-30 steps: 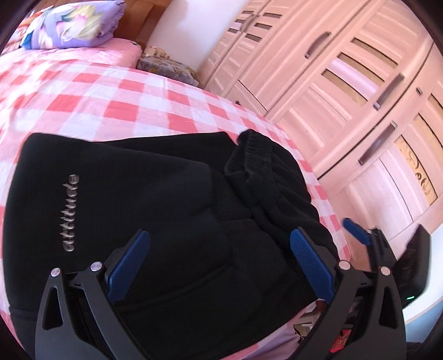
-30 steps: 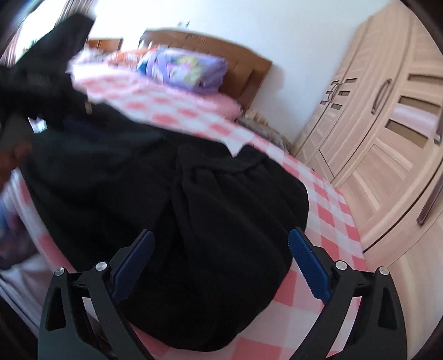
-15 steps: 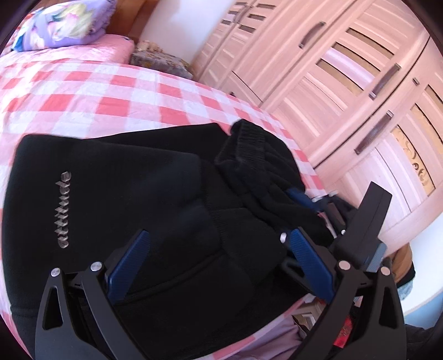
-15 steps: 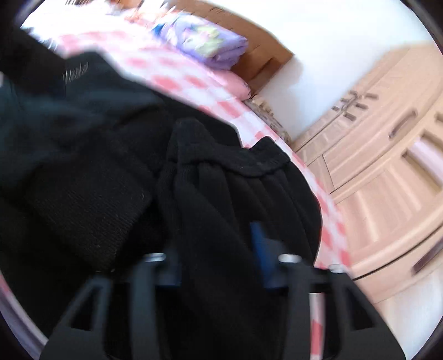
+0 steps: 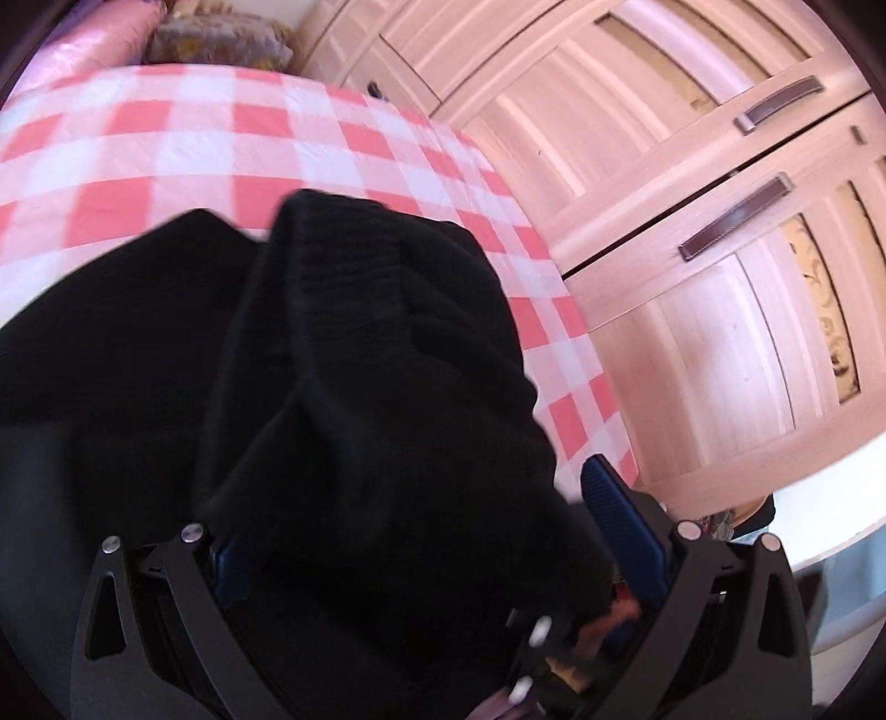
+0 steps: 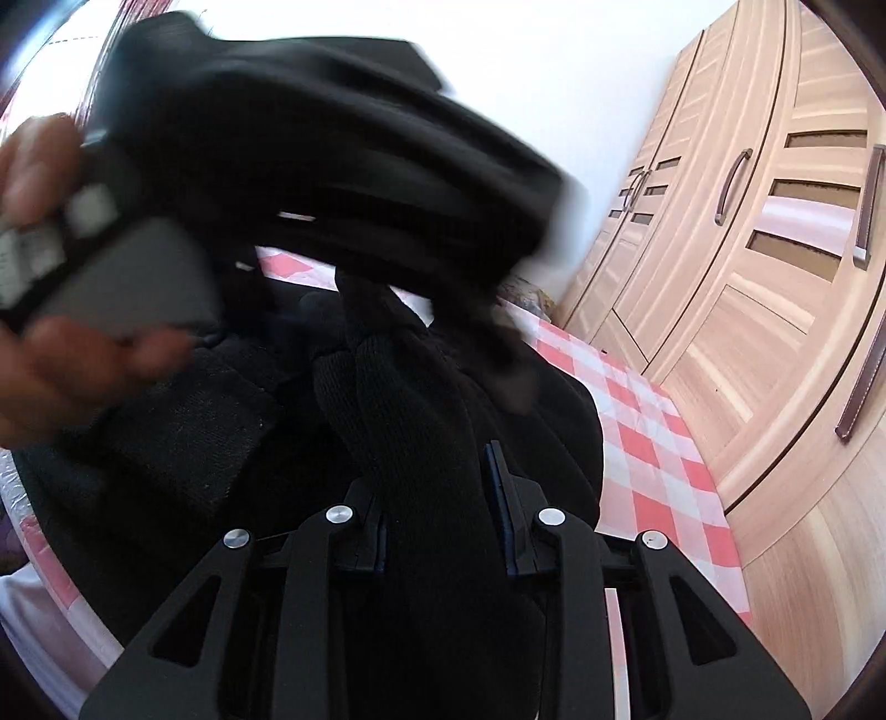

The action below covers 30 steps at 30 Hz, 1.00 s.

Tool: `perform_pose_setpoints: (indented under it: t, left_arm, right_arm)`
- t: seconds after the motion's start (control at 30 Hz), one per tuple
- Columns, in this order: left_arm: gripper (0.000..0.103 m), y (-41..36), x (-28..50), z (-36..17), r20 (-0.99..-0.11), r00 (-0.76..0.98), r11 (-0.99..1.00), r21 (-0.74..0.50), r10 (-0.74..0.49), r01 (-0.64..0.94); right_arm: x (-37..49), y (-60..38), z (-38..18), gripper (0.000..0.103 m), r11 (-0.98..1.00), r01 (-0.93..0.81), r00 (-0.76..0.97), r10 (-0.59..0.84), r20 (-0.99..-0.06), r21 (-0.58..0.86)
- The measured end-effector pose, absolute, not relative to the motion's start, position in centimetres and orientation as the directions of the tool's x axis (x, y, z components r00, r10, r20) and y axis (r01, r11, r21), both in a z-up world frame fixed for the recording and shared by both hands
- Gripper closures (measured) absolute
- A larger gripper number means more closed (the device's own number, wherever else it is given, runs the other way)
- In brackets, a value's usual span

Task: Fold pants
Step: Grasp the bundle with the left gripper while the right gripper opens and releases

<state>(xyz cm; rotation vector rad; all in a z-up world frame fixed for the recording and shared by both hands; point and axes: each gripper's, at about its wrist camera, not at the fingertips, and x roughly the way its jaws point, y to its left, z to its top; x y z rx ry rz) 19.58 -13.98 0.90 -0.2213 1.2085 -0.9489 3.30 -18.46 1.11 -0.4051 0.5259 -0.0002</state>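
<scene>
Black pants [image 5: 360, 387] lie bunched on a bed with a red and white check sheet [image 5: 194, 149]. My left gripper [image 5: 415, 515] is open wide, its blue pads either side of a ribbed, raised fold of the cloth, which hides most of the left pad. My right gripper [image 6: 437, 476] has its jaws closing, and both pads press on a ribbed ridge of the pants [image 6: 421, 415]. In the right wrist view the left gripper's black body [image 6: 332, 166] shows blurred above the cloth, with a person's hand [image 6: 66, 376] on it at the left.
A light wooden wardrobe [image 5: 692, 277] with dark handles stands close along the bed's right side, also in the right wrist view [image 6: 775, 249]. A patterned cushion [image 5: 221, 39] lies at the head of the bed. The bed's edge [image 6: 681, 531] runs near the wardrobe.
My right gripper went from wide open to closed on the black fabric. My left gripper swung right, over the ribbed fold, and now shows above it in the right wrist view.
</scene>
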Motion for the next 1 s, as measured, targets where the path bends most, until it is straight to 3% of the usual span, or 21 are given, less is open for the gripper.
perform_pose_setpoints:
  t: [0.07,0.1,0.13,0.17,0.2,0.23,0.27,0.3,0.43,0.6,0.73,0.83,0.93,1.0]
  left_arm:
    - [0.005,-15.5,20.0,1.0,-0.713,0.052,0.632,-0.583,-0.699,0.510]
    - [0.015,-16.1,20.0,1.1,-0.735,0.060,0.647,-0.553,-0.676,0.525]
    - [0.048,-16.8,19.8,1.1,-0.776,0.078,0.680,-0.494,-0.626,0.541]
    - [0.057,-17.4,19.7,1.0,-0.797,0.075,0.690,-0.466,-0.599,0.553]
    - [0.060,-17.4,19.5,1.1,-0.799,0.071,0.687,-0.463,-0.597,0.560]
    - [0.063,-17.6,19.3,1.4,-0.810,0.094,0.696,-0.429,-0.578,0.576]
    - [0.064,-17.6,19.1,1.8,-0.819,0.127,0.705,-0.391,-0.560,0.591]
    - [0.065,-17.5,19.0,2.3,-0.813,0.140,0.705,-0.388,-0.565,0.595]
    - [0.066,-17.7,17.7,6.5,-0.761,0.175,0.661,-0.396,-0.624,0.637]
    - [0.067,-20.1,15.3,11.5,-0.757,0.213,0.634,-0.321,-0.618,0.704]
    - [0.068,-17.6,14.5,14.8,-0.731,0.260,0.654,-0.320,-0.631,0.686]
    - [0.068,-14.0,14.0,16.9,-0.712,0.293,0.669,-0.324,-0.638,0.669]
    - [0.068,-11.5,13.5,17.4,-0.715,0.311,0.695,-0.330,-0.626,0.638]
    - [0.068,-9.2,13.3,17.5,-0.706,0.348,0.721,-0.329,-0.617,0.610]
  right_arm:
    - [4.1,-18.3,0.8,0.075,0.925,-0.099,0.869,-0.100,-0.485,-0.367]
    - [4.0,-18.4,0.8,0.075,0.926,-0.091,0.869,-0.106,-0.484,-0.365]
    - [4.0,-18.8,0.8,0.071,0.929,-0.077,0.865,-0.118,-0.488,-0.361]
    - [4.0,-19.0,0.8,0.067,0.933,-0.088,0.856,-0.108,-0.505,-0.350]
    - [3.7,-19.4,0.9,0.049,0.937,-0.085,0.851,-0.108,-0.514,-0.338]
    - [3.2,-19.9,1.0,0.021,0.942,-0.073,0.856,-0.109,-0.505,-0.327]
    - [2.5,-20.4,1.3,0.010,0.950,-0.056,0.866,-0.106,-0.489,-0.306]
    - [1.5,-21.1,1.6,0.007,0.961,-0.039,0.877,-0.097,-0.470,-0.272]
    - [-1.5,-24.7,1.0,0.006,0.998,0.035,0.871,-0.058,-0.487,-0.057]
    - [-0.9,-24.6,0.2,0.006,0.999,0.047,0.855,-0.037,-0.517,0.007]
    - [0.5,-20.3,-1.4,0.006,0.979,0.030,0.818,-0.139,-0.557,-0.202]
    - [0.4,-18.6,-2.0,0.006,0.975,0.016,0.834,-0.135,-0.535,-0.221]
    - [0.4,-16.5,-2.3,0.006,0.921,0.106,0.852,-0.279,-0.443,-0.375]
    - [-0.2,-16.2,-1.6,0.006,0.915,0.118,0.866,-0.285,-0.411,-0.385]
